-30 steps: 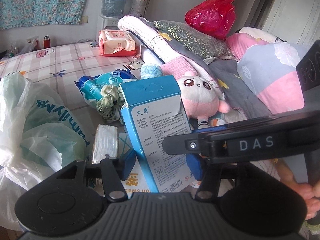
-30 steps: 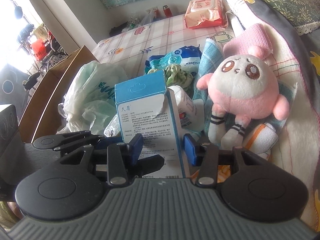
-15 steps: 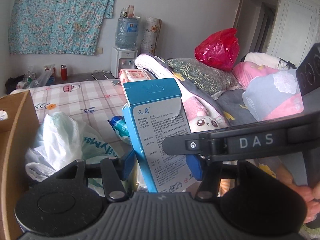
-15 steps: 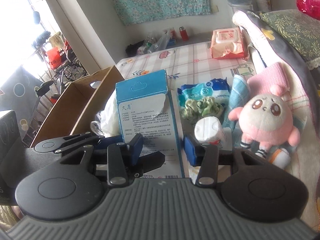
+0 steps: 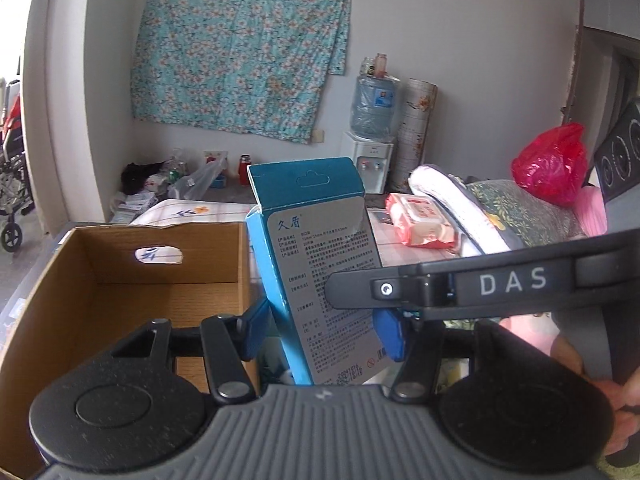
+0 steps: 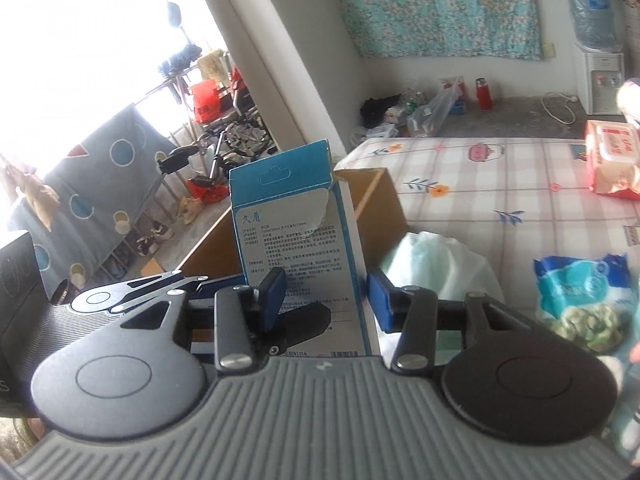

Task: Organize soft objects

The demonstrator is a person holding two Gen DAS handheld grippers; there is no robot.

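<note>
Both grippers clamp the same blue box [image 5: 320, 264], which stands upright between them. From the left wrist view, the left gripper [image 5: 322, 330] has its blue pads pressed on the box's two narrow sides, low down near the printed label. From the right wrist view, the right gripper [image 6: 326, 298] meets the box the same way: its left pad [image 6: 272, 300] lies against the box's front face, its right pad [image 6: 380, 302] sits just beside the box's right edge. The right gripper's black body, marked DAS, crosses the left view just right of the box.

Just left of the box in the left view is an open cardboard carton [image 5: 120, 280], brown inside, with an oval handle hole in its far wall. In the right view the carton [image 6: 376, 200] shows behind the box. A pale green plastic bag [image 6: 440, 264] lies just right of it on the checked bed sheet [image 6: 500, 184]. Further right are a blue packet [image 6: 580, 280] with a green scrunchie [image 6: 588, 320] against it, and a red wipes pack [image 6: 612, 160] near the far edge. A red bag [image 5: 552, 164] sits on piled bedding at the left view's right side, and a floral cloth [image 5: 240, 48] hangs on the wall.
</note>
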